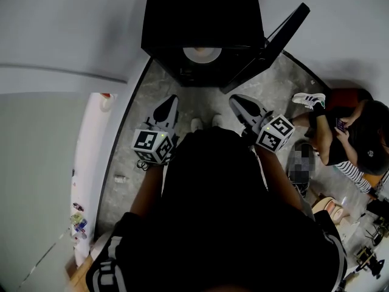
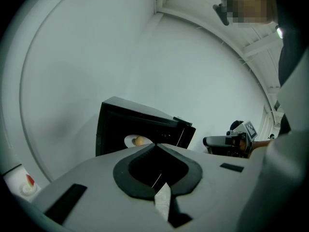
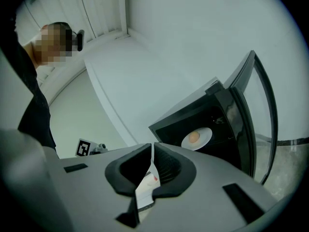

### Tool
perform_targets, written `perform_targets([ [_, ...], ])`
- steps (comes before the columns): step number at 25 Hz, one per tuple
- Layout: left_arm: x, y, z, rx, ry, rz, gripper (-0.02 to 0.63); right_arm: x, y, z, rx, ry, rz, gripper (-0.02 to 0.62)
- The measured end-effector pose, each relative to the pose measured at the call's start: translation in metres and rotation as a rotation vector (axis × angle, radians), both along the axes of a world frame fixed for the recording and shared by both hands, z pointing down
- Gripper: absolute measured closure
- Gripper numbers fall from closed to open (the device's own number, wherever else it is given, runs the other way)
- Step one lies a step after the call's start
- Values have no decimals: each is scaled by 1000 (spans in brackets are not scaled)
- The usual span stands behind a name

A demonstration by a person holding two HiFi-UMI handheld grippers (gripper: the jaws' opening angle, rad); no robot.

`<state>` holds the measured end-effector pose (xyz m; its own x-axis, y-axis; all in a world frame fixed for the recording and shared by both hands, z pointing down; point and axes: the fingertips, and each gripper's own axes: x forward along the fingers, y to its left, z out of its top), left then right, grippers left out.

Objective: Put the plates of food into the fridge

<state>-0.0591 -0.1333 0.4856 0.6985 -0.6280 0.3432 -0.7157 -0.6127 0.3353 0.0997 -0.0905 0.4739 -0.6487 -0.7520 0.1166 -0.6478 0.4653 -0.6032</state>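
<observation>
Left tongs (image 1: pixel 170 102) and right tongs (image 1: pixel 237 100) are held narrow, empty; plate (image 1: pixel 202 54) is set in fridge (image 1: pixel 200 11), twelve o'clock; door (image 1: pixel 270 41) is likely closed next.

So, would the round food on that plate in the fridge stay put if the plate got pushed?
Probably not: the food looks rounded, with nothing around it on the white plate, so it could roll. The plate looks rigid and smooth, so it would likely slide rather than bend.
</observation>
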Motion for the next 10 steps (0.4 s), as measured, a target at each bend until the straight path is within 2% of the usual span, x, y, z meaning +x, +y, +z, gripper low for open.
perform_targets([
  [10, 23, 6, 3, -10, -5, 29, 583, -10, 5, 5, 12, 29, -38, 557],
])
